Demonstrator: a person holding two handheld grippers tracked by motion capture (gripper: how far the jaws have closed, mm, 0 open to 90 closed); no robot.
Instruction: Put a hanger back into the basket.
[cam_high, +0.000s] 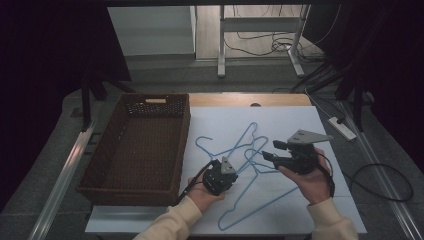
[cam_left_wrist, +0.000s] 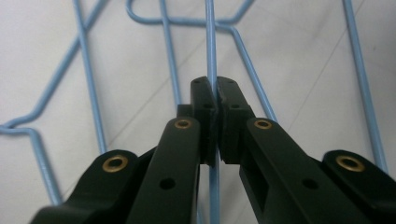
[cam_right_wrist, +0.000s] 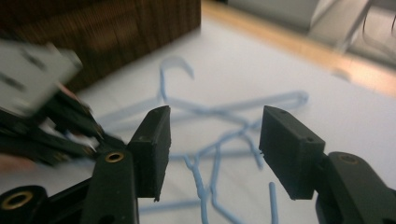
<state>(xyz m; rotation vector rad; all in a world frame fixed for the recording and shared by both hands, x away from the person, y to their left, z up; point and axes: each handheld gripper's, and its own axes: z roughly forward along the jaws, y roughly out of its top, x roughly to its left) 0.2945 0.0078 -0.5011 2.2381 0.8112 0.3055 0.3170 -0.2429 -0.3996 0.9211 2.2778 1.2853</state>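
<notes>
Several light blue wire hangers (cam_high: 245, 150) lie tangled on the white tabletop (cam_high: 285, 120). My left gripper (cam_high: 227, 176) sits low at the tangle's near left, and in the left gripper view it (cam_left_wrist: 215, 95) is shut on one thin blue hanger wire (cam_left_wrist: 211, 42) that runs straight between its pads. My right gripper (cam_high: 271, 150) hovers just right of the tangle, pointing left. In the right gripper view it (cam_right_wrist: 215, 149) stands open above the hangers (cam_right_wrist: 219, 140), with nothing between its fingers.
A dark brown wicker basket (cam_high: 137, 145) stands on the table's left side, close to the hangers. A wooden strip (cam_high: 250, 99) runs along the table's far edge. Cables and a power strip (cam_high: 343, 127) lie on the floor to the right.
</notes>
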